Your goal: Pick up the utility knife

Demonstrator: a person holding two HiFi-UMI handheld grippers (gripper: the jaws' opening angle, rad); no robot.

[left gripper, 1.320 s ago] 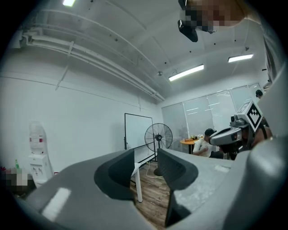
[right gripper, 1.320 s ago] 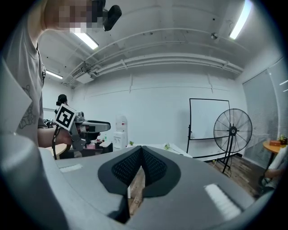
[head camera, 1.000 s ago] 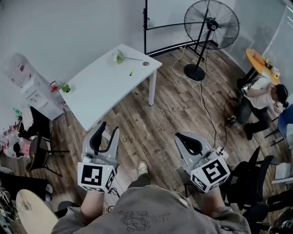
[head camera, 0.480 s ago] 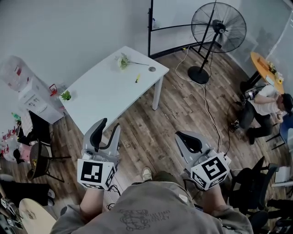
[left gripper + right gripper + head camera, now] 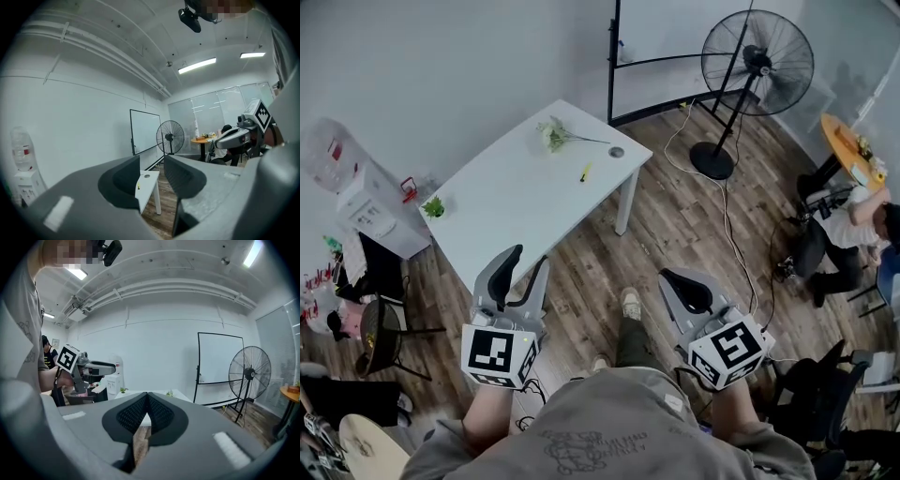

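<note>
No readable text anywhere.
Shirt (image 5: pixel 586 453) print too blurred to read; left gripper (image 5: pixel 528 261) and right gripper (image 5: pixel 671 276) carry only black-white square markers (image 5: pixel 497 354); water dispenser (image 5: pixel 370 211) red label illegible.

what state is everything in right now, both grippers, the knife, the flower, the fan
left gripper: open, nothing between the jaws
right gripper: shut, empty
utility knife: lying flat on the white table, untouched, blade too small to tell
flower: lying on its side on the table
fan: upright on the floor, cannot tell if it is spinning
</note>
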